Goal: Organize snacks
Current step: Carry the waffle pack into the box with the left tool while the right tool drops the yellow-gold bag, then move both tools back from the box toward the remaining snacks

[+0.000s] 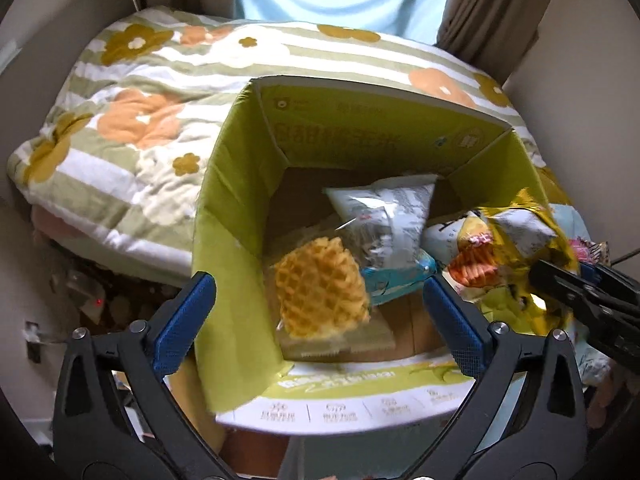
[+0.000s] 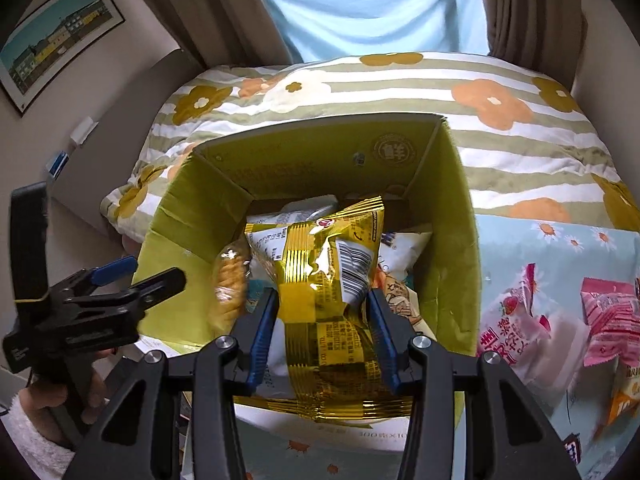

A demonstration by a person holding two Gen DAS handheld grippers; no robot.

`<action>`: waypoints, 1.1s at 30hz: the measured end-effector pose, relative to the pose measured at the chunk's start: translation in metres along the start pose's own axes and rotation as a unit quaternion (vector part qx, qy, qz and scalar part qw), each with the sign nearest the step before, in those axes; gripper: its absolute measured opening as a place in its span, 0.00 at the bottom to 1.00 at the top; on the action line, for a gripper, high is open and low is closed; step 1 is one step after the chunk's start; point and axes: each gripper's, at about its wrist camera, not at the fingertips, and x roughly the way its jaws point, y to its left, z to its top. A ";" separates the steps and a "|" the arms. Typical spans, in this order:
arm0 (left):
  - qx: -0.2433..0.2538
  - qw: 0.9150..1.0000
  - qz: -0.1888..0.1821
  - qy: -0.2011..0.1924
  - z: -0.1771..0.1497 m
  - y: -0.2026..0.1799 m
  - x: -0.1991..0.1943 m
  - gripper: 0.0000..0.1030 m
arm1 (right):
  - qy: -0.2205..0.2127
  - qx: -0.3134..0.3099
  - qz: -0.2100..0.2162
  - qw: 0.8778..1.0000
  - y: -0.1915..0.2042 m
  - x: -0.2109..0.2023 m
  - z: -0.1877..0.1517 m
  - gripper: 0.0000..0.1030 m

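A gold snack bag (image 2: 332, 276) is pinched between the blue pads of the right gripper (image 2: 323, 316) and is held over the open green carton (image 2: 460, 240). The left gripper (image 1: 320, 304), with its fingers spread wide and nothing between them, is poised over the carton's near wall. Inside the carton a waffle-patterned snack (image 1: 320, 292) and a white packet (image 1: 384, 216) are seen. Pink and white packets (image 2: 560, 320) are scattered just beside the carton on the daisy-print sheet (image 2: 560, 248). Beyond, a flowered striped quilt (image 2: 400, 88) is spread, backed by curtains (image 2: 528, 12).
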 end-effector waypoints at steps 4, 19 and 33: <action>0.000 1.000 0.018 0.001 -0.007 0.003 -0.006 0.99 | 0.003 -0.008 0.013 1.000 0.001 0.004 -0.003 0.40; -0.035 0.999 0.022 -0.016 -0.023 0.012 -0.033 0.99 | -0.020 -0.060 0.064 0.996 0.022 0.002 -0.011 0.94; -0.008 0.999 0.028 -0.019 -0.034 -0.002 -0.039 0.99 | -0.040 -0.035 0.023 0.998 0.007 -0.022 -0.023 0.95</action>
